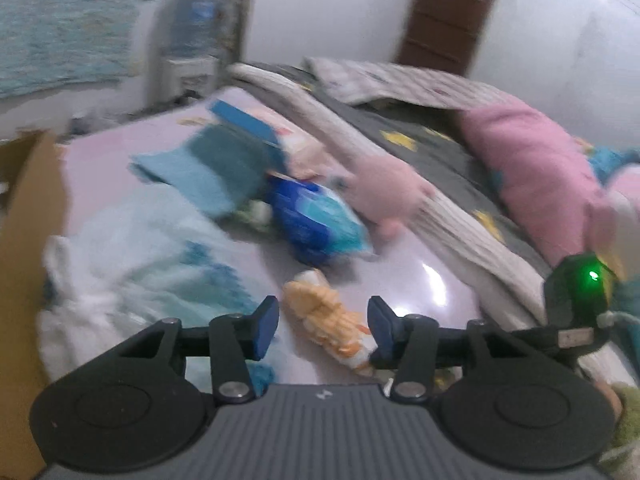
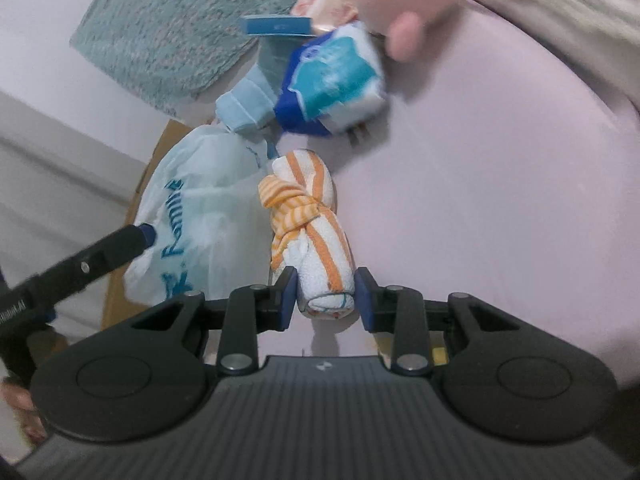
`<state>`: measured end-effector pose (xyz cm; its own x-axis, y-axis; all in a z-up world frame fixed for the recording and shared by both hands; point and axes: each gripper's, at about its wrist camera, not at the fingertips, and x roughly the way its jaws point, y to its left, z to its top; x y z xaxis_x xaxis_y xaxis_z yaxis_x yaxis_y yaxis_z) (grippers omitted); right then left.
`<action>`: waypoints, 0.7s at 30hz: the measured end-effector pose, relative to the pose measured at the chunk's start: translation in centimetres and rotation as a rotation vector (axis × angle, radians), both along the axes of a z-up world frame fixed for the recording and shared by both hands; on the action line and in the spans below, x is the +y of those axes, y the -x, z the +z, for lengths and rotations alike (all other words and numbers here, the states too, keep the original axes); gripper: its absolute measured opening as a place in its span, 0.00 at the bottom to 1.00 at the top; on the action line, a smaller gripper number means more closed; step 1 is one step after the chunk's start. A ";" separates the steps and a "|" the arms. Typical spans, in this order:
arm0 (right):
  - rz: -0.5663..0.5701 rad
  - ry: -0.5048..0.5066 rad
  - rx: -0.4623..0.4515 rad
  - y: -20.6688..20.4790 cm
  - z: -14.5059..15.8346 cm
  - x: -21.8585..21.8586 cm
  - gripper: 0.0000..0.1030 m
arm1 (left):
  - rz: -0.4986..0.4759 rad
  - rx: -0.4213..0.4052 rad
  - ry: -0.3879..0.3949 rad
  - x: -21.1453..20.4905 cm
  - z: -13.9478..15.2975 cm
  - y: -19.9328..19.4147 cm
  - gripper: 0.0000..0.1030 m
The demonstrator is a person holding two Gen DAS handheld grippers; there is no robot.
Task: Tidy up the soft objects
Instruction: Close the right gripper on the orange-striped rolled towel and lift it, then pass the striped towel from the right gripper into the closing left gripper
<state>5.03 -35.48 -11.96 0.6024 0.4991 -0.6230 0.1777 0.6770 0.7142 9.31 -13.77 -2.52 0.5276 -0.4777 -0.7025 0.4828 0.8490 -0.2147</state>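
A rolled white towel with orange stripes [image 2: 316, 232] lies on the pink sheet [image 2: 500, 200]. My right gripper [image 2: 325, 300] is shut on its near end, a blue pad against each side. In the left wrist view the same towel [image 1: 320, 312] shows past the gap of my left gripper [image 1: 324, 326], which is open, and neither pad touches it. One left finger [image 2: 120, 250] reaches onto a white plastic bag with blue lettering [image 2: 200, 216]. Behind the towel lie a blue and white soft pack [image 2: 332, 84], a folded light blue cloth [image 2: 248, 104] and a pink plush [image 1: 392, 192].
A cardboard box [image 1: 24, 240] stands at the bed's left edge beside the plastic bag [image 1: 132, 264]. A grey quilt [image 1: 400, 132] and a pink pillow [image 1: 540, 168] are heaped at the right. A flat blue box [image 2: 276, 26] rests at the back. A teal mat [image 1: 60, 28] covers the floor.
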 end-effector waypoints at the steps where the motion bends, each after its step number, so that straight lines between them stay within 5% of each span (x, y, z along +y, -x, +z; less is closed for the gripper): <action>1: -0.013 -0.018 0.002 0.8 -0.1 -0.2 0.29 | -0.029 0.021 0.003 -0.6 -0.3 0.2 0.52; 8: -0.073 -0.197 0.021 3.7 -1.6 -1.4 0.38 | -0.066 0.212 0.030 -3.5 -4.2 -0.3 0.58; 10: -0.096 -0.244 0.018 4.4 -1.8 -2.0 0.44 | -0.050 0.225 0.018 -4.0 -5.0 -0.8 0.69; 17: -0.146 -0.127 -0.052 5.7 0.7 -4.4 0.47 | -0.003 0.229 -0.084 -6.0 -6.8 -2.3 0.72; 21: -0.115 -0.029 -0.125 3.6 3.7 -5.7 0.51 | 0.025 0.228 -0.116 -6.8 -7.6 -2.9 0.63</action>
<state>1.39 -41.16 -8.27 0.7282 0.4394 -0.5260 0.1612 0.6362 0.7545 12.21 -20.54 -10.15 0.3601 -0.3756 -0.8540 0.4120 0.8853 -0.2157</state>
